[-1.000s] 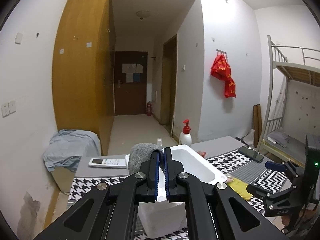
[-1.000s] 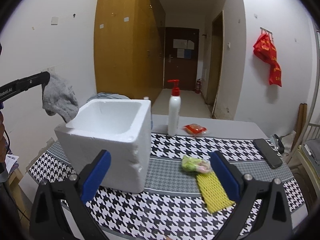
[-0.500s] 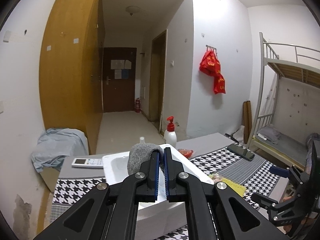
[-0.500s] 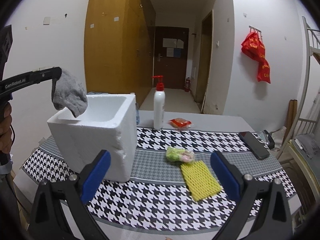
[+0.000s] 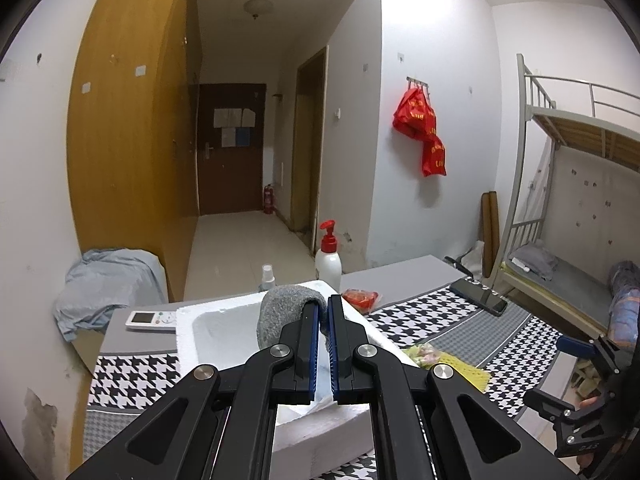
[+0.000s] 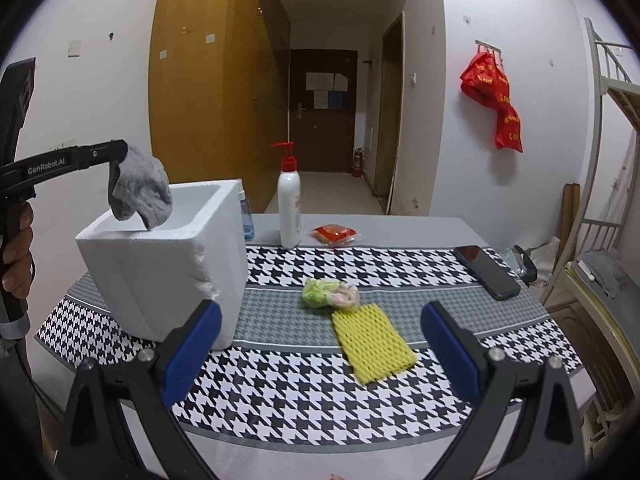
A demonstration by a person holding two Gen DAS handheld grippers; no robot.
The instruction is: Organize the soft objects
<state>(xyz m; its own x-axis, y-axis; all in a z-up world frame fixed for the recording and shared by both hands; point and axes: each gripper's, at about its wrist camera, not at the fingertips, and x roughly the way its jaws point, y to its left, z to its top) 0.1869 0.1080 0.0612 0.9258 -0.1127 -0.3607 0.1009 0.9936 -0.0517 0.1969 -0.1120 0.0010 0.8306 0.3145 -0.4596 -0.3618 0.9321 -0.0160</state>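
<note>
Left gripper [image 5: 324, 312] clamped on grey knitted sock [image 6: 140, 190], which hangs from its tips over the open top of the white foam box [image 6: 160, 264]. Right gripper [image 6: 320, 340] spread wide, empty, with yellow foam mesh sleeve [image 6: 372, 344] on table between its fingers.

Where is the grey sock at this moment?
In the right wrist view, the grey sock hangs at the left from the shut left gripper, over the open top of the white foam box.
</note>
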